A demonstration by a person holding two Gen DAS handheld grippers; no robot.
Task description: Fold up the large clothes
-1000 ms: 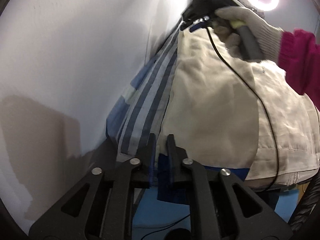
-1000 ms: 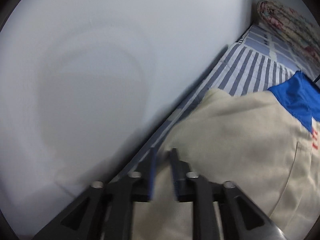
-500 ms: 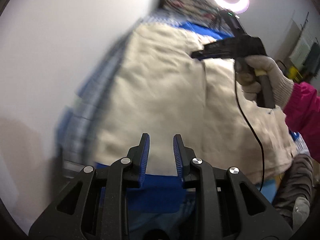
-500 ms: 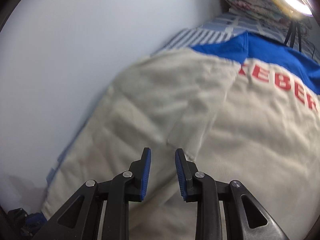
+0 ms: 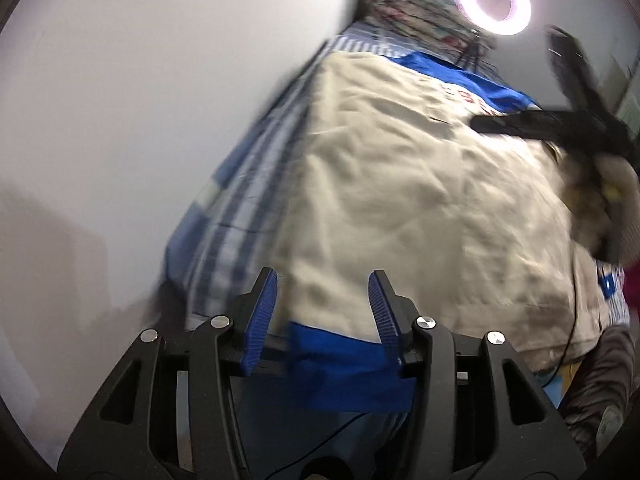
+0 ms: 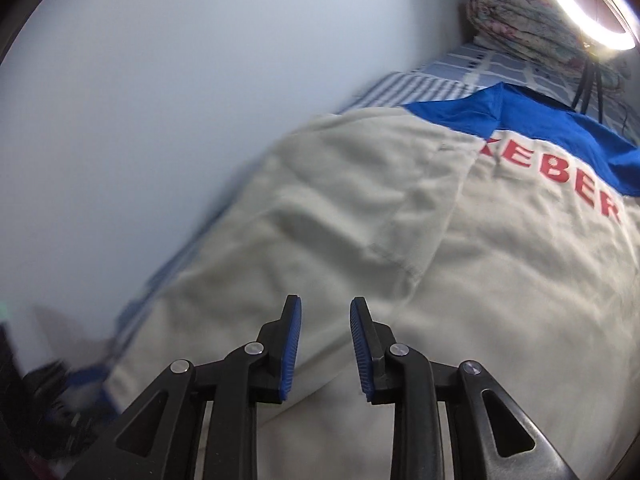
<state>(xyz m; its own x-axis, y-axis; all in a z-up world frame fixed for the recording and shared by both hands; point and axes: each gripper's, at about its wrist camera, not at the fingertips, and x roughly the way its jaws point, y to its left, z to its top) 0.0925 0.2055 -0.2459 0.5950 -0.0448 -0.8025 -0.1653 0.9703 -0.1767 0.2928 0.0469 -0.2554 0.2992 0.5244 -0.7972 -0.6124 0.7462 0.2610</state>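
Your left claw has just been opening and now stands released, its blue pads spread with nothing pinched between them; behind the gap you see the beige cloth and, lower down, the blue hem of the garment. That garment is a large beige top with a blue yoke and red lettering, and it lies spread flat on the bed, covering most of the striped blue-and-white sheet, with its left edge close along the white wall. Your right claw hangs above the beige cloth with its jaws a little apart and nothing between them, so it too is released. From the right wrist view, a folded flap of the beige fabric lies across the body of the top, its seamed edge running down toward the claw, and the red letters sit just below the blue yoke. In the left wrist view your right hand shows at the far right edge in a pale glove, though it is blurred there and probably gripping the black handle. A ring light glows at the far end of the bed, beside a rolled floral quilt.
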